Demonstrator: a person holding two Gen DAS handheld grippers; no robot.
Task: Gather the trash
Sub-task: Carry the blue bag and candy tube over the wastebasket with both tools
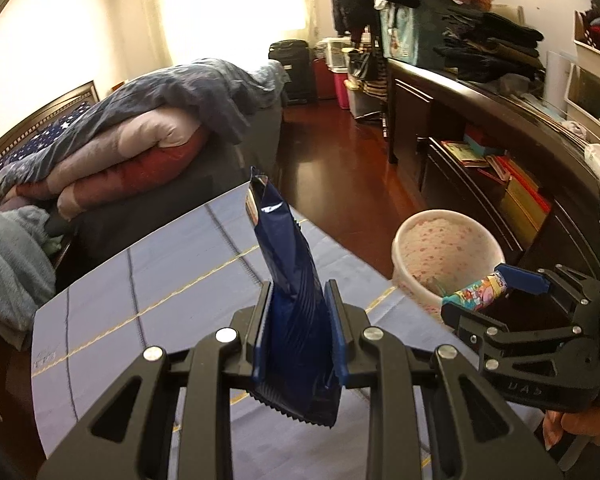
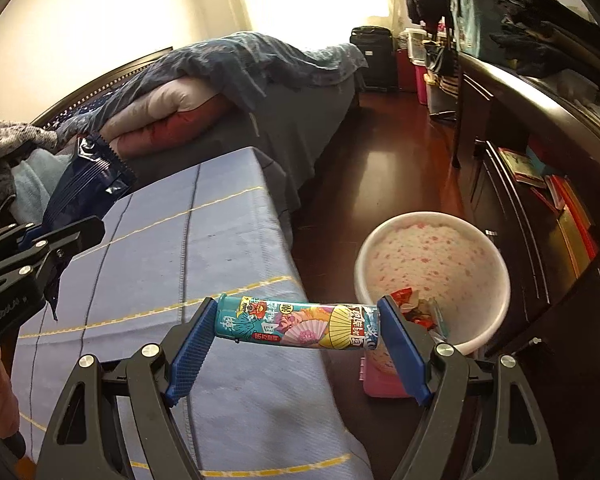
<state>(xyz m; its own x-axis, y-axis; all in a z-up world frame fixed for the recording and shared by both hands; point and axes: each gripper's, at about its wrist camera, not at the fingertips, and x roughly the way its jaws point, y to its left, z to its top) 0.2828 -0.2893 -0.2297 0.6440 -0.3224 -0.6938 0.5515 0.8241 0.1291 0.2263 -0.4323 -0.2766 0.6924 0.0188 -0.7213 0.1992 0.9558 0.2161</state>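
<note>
My left gripper (image 1: pixel 298 300) is shut on a dark blue foil snack wrapper (image 1: pixel 290 280), which stands upright between the pads over the blue tablecloth (image 1: pixel 160 272). The same wrapper (image 2: pixel 86 184) shows at the left of the right wrist view. My right gripper (image 2: pixel 296 320) is shut on a colourful printed tube (image 2: pixel 296 326), held crosswise by its two ends above the table's right edge. Just beyond it on the floor stands a white bin with pink specks (image 2: pixel 432 264), with several wrappers (image 2: pixel 412 304) inside. In the left wrist view the tube (image 1: pixel 476 290) hangs at the bin (image 1: pixel 448 252) rim.
A bed with piled quilts (image 1: pixel 148 128) lies behind the table. A dark wooden cabinet with books (image 2: pixel 548 200) runs along the right. Dark red floor (image 2: pixel 400 168) stretches between them. A pink box (image 2: pixel 380 380) sits beside the bin. A hand (image 1: pixel 580 424) grips the right tool.
</note>
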